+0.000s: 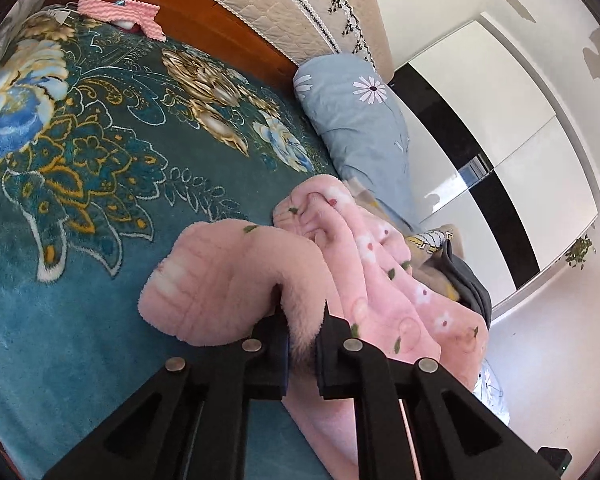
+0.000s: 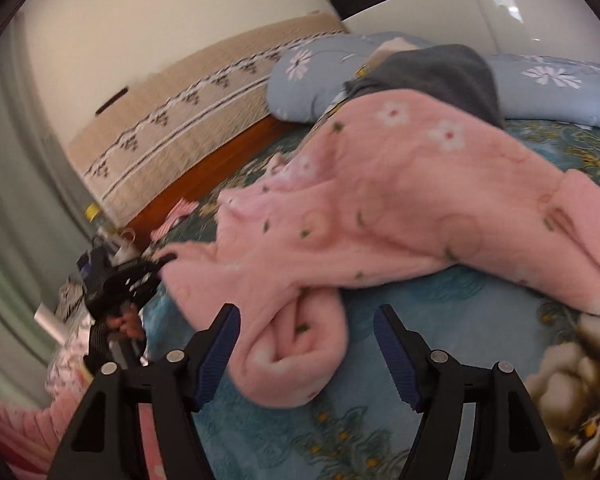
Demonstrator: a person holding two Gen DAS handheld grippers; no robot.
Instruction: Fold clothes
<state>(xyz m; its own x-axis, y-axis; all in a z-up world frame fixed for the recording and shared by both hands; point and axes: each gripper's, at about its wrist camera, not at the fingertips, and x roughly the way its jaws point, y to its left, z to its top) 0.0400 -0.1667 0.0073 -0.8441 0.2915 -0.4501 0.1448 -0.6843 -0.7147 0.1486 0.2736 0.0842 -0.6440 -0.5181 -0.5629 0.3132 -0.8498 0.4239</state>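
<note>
Pink fleece garment with small flower print lies crumpled on the teal floral blanket that covers the bed. One cuffed end of it, sleeve or leg, cannot tell which, is pinched in the left tongs: jaws narrow, pads pressed on a fold of fleece, cuff flopping over to their left. From the right wrist view, the left tongs sit off to the left, gripping the garment's edge. Right tongs stand wide, nothing clamped; another rolled cuff of the garment lies between the pads, not pressed. Frame is blurred.

Behind the garment: grey clothing, then blue daisy-print pillows.

Step, as judged: getting a two-point hold to spread the garment before folding. Next move probably needs the right tongs to shut on the rolled cuff, then both pulled apart to flatten the fleece. Thick pile, so a deep bite matters.
</note>
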